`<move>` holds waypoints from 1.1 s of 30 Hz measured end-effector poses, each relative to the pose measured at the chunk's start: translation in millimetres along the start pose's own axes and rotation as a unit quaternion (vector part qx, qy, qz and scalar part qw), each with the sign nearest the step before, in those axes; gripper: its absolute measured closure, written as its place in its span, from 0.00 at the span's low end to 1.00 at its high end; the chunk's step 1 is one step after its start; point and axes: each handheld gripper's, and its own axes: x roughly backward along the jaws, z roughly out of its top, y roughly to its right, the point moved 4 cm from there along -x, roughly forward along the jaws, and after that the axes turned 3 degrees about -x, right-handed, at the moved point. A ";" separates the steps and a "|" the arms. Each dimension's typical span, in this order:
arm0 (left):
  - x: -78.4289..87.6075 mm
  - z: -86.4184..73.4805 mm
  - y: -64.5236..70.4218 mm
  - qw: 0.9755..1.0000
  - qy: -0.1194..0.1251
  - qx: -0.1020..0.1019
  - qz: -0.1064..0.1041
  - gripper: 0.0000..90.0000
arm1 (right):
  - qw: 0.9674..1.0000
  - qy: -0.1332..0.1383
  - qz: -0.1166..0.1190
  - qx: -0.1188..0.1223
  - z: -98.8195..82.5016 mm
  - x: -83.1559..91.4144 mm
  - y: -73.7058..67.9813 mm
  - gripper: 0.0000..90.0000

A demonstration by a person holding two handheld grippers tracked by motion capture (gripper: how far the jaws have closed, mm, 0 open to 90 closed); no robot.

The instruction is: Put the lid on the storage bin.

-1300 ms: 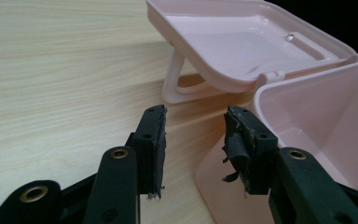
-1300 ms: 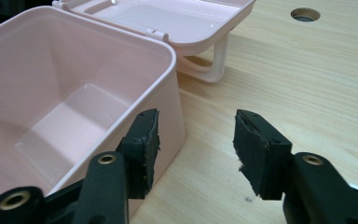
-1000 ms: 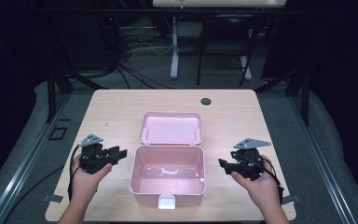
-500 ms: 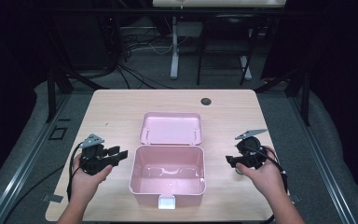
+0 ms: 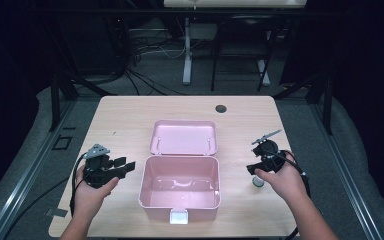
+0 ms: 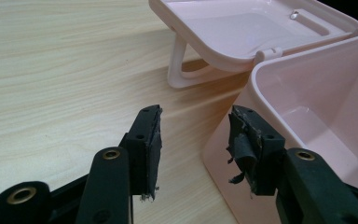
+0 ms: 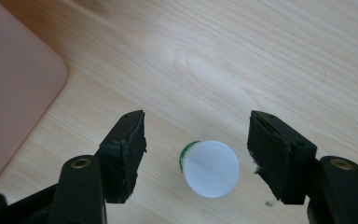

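Note:
An open pink box (image 5: pixel 145 186) stands mid-table, its lid (image 5: pixel 184 137) laid back behind it. My left gripper (image 5: pixel 126 168) sits just left of the box; its jaws have just been opening, with nothing between them. In the left gripper view the left gripper (image 6: pixel 193 140) points at the box's near corner (image 6: pixel 223 154), with the lid (image 6: pixel 242 28) beyond. My right gripper (image 5: pixel 252 170) hovers right of the box. Its jaws have just been opening too, and a small white-capped jar (image 7: pixel 210 168) stands on the table between them, clear of both pads (image 7: pixel 279 158). The jar (image 5: pixel 257 182) also shows beside the right hand.
The box's pink corner (image 7: pixel 14 93) lies left of my right gripper (image 7: pixel 198 121). A dark round hole (image 5: pixel 221 108) marks the table's far side. Bare wood spreads around the box. Cables and table legs stand on the floor beyond.
The right hand has shifted a little to the right and its gripper has turned downward; the white-capped jar now shows on the table beside it. The left hand has stayed put.

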 end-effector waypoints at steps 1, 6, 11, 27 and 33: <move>0.4 0.0 -0.1 1.000 0.000 0.001 0.000 0.59 | 1.000 -0.005 -0.002 0.002 0.7 -0.6 1.1 0.40; 0.3 -0.6 -0.1 1.000 -0.001 0.001 0.001 0.59 | 1.000 -0.028 -0.005 -0.004 3.3 -2.2 3.6 0.40; 0.1 -0.9 0.0 1.000 -0.002 0.001 -0.001 0.59 | 0.999 -0.054 -0.005 -0.004 3.4 -5.1 7.7 0.40; 1.8 -1.2 -0.5 1.000 -0.002 0.005 -0.001 0.59 | 0.990 -0.134 -0.005 -0.033 -4.7 -20.3 19.2 0.43; 2.2 -1.0 -2.0 1.000 0.001 0.007 0.001 0.59 | 0.989 -0.143 -0.001 -0.043 -8.4 -27.6 21.5 0.44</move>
